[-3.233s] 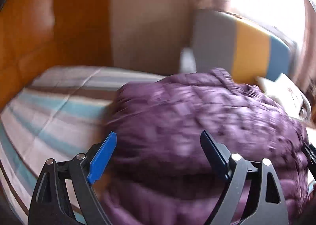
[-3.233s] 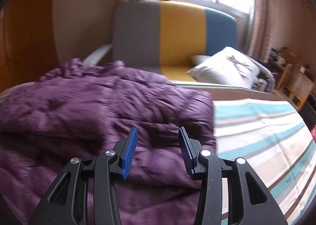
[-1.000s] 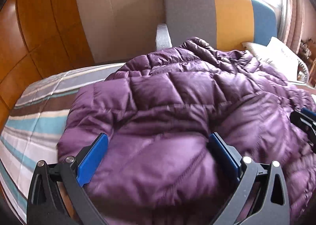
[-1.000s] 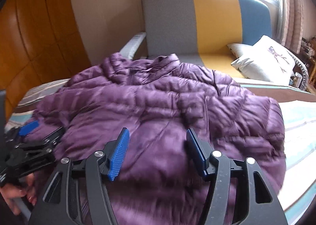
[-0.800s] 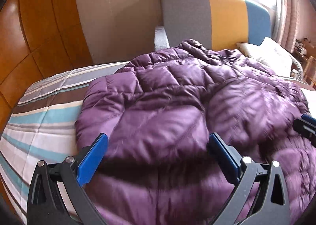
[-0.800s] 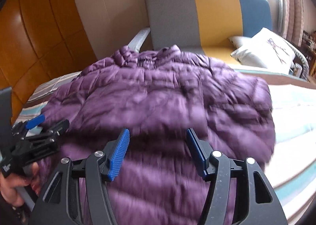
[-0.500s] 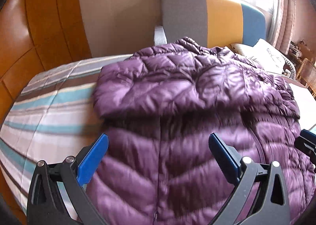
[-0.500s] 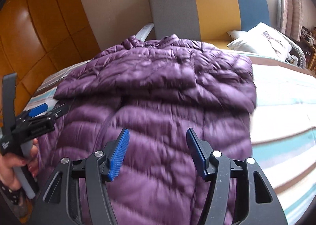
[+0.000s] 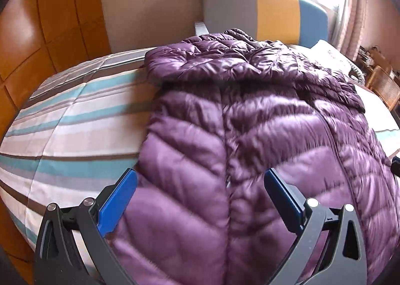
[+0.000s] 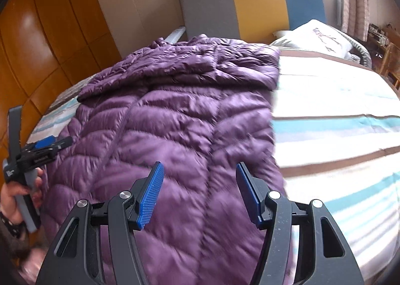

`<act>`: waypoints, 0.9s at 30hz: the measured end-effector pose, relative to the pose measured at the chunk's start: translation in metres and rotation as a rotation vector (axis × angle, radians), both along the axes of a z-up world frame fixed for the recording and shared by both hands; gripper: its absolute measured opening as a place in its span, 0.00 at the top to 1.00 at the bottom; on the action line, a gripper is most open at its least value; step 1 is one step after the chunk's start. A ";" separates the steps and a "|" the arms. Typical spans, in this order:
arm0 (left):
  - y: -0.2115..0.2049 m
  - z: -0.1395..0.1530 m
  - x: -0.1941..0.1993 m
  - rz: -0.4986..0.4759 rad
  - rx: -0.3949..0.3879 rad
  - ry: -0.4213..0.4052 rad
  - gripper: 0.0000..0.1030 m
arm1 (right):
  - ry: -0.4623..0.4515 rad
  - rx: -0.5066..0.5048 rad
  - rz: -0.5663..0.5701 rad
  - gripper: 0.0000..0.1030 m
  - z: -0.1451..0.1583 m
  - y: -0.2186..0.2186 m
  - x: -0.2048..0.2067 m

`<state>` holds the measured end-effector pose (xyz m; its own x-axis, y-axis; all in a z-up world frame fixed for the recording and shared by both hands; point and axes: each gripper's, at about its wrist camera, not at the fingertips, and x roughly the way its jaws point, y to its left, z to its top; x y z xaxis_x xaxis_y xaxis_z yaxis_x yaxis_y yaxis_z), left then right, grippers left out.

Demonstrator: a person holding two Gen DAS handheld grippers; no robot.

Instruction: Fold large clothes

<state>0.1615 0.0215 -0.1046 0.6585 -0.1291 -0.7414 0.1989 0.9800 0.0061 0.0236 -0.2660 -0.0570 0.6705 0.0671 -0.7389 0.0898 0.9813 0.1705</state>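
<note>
A purple quilted down jacket (image 9: pixel 250 135) (image 10: pixel 180 120) lies spread lengthwise on the striped bed (image 9: pixel 70 120) (image 10: pixel 337 122), its sleeves folded across the chest at the far end. My left gripper (image 9: pixel 200 180) hovers open above the jacket's near left part, nothing between its blue pads. My right gripper (image 10: pixel 200 172) is open too, over the near right part of the jacket, its pads apart and empty. In the right wrist view the left gripper (image 10: pixel 51 143) shows at the left edge, held by a hand (image 10: pixel 15 200).
A headboard (image 10: pixel 250 7) in grey, yellow and blue stands at the bed's far end, with a white pillow (image 10: pixel 317 37) to its right. Orange wood panelling (image 9: pixel 37 35) runs along the left. Wicker furniture (image 9: pixel 385 90) sits at the far right.
Both grippers have drawn back toward the near end of the bed. The jacket's lower half, earlier bunched under the pads, now lies stretched out flat below the crossed sleeves.
</note>
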 end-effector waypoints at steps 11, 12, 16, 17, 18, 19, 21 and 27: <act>0.067 -0.003 -0.047 0.054 -0.065 0.020 0.05 | 0.052 0.067 -0.103 0.42 -0.014 -0.042 -0.063; 0.071 -0.003 -0.049 0.058 -0.075 0.026 0.08 | 0.061 0.080 -0.108 0.42 -0.016 -0.044 -0.066; 0.084 -0.010 -0.060 0.041 -0.107 0.078 0.26 | 0.095 0.128 -0.130 0.42 -0.025 -0.053 -0.081; 0.086 -0.012 -0.062 0.036 -0.109 0.088 0.29 | 0.103 0.138 -0.127 0.42 -0.027 -0.055 -0.085; 0.088 -0.014 -0.066 0.025 -0.113 0.098 0.29 | 0.108 0.146 -0.125 0.42 -0.028 -0.055 -0.087; 0.088 -0.015 -0.070 0.014 -0.113 0.105 0.30 | 0.112 0.159 -0.121 0.42 -0.029 -0.055 -0.090; 0.089 -0.016 -0.077 -0.007 -0.108 0.111 0.32 | 0.115 0.177 -0.107 0.44 -0.030 -0.055 -0.095; 0.076 -0.018 -0.099 -0.090 -0.059 0.121 0.35 | 0.116 0.200 -0.051 0.70 -0.033 -0.046 -0.095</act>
<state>0.0625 0.0973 -0.1228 0.5484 -0.2290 -0.8042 0.2813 0.9562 -0.0805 -0.0713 -0.3125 -0.0899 0.5884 0.1879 -0.7864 0.1683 0.9229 0.3464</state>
